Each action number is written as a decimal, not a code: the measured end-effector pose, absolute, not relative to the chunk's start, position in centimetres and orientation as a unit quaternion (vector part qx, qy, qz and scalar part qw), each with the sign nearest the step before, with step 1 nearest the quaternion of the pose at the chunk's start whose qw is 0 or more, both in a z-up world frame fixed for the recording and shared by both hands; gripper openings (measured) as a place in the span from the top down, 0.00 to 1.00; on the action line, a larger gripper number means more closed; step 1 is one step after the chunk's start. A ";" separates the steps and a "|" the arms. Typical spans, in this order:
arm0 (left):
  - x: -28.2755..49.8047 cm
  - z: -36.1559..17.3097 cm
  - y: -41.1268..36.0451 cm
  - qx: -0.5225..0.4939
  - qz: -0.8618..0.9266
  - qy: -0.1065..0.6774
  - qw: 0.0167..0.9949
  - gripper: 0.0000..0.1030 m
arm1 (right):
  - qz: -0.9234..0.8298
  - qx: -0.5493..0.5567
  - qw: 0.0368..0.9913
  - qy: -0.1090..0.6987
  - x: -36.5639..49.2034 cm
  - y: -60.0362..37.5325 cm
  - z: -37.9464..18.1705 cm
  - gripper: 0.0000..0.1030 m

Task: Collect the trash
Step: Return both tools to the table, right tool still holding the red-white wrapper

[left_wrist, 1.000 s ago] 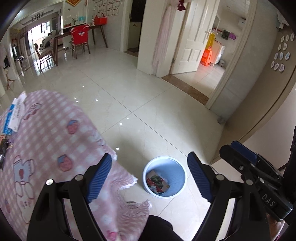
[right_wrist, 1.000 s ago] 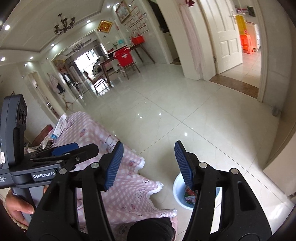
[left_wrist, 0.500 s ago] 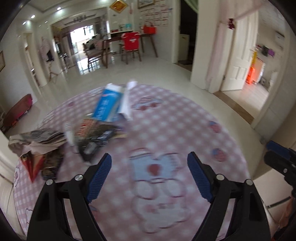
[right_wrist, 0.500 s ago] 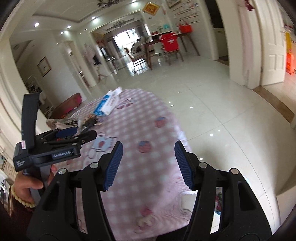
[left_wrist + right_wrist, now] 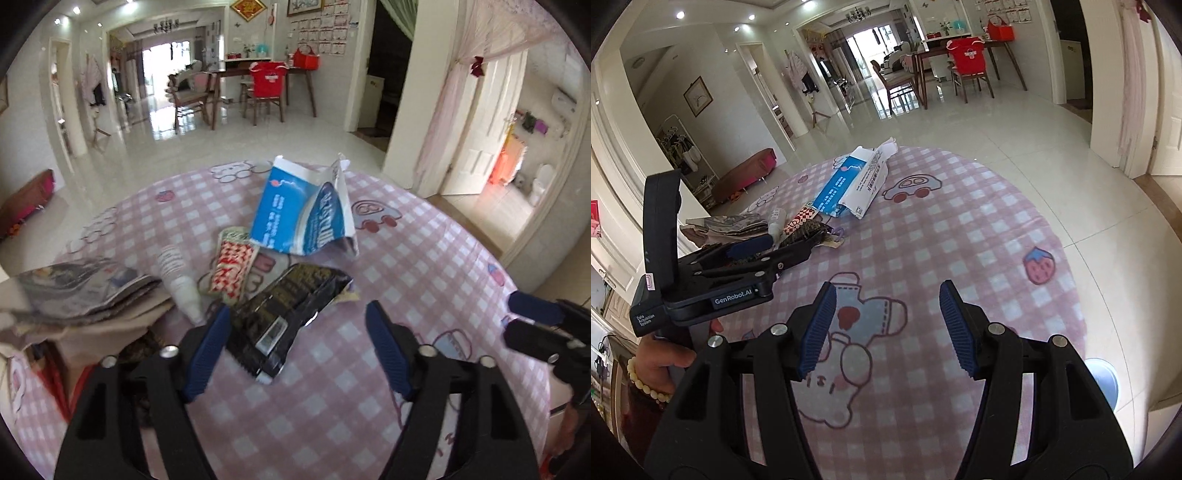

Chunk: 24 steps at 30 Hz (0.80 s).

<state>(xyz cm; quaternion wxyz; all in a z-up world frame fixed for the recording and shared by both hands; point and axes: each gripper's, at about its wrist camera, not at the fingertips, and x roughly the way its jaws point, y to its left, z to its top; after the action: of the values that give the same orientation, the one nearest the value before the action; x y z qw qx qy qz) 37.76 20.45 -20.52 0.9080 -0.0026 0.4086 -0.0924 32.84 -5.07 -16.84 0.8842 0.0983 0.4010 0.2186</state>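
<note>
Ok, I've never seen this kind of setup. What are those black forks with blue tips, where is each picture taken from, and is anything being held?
No robot here: a person holds a two-finger clamp in each hand. Each picture comes from a camera on one clamp, looking along its blue-padded fingers. The left gripper is open, nearing a black wrapper without gripping it. The right gripper is open over the pink checked tablecloth, holding nothing. Also on the table: a blue and white carton, a red and white wrapper, a white bottle and folded newspapers. A blue bin stands on the floor.
</note>
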 end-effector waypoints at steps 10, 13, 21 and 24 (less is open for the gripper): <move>38.8 -21.2 20.5 0.014 -0.081 0.414 0.907 0.74 | 0.225 0.093 0.881 0.405 35.1 -2.6 -16.9 0.44; 38.5 -21.1 20.4 0.023 -0.080 0.415 0.906 0.75 | 0.228 0.095 0.878 0.409 35.7 -1.9 -17.1 0.44; 38.6 -21.3 20.7 0.020 -0.075 0.414 0.907 0.50 | 0.232 0.087 0.875 0.416 36.2 -0.4 -17.5 0.44; 38.7 -21.4 20.7 0.021 -0.072 0.419 0.905 0.79 | 0.231 0.085 0.875 0.417 36.6 -0.2 -17.6 0.44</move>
<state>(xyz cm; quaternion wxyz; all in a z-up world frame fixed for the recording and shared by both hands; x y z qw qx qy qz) 38.66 20.68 -21.45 0.9051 0.0214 0.4186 -0.0720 36.58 -0.17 -17.57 0.8750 0.0852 0.4169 0.2306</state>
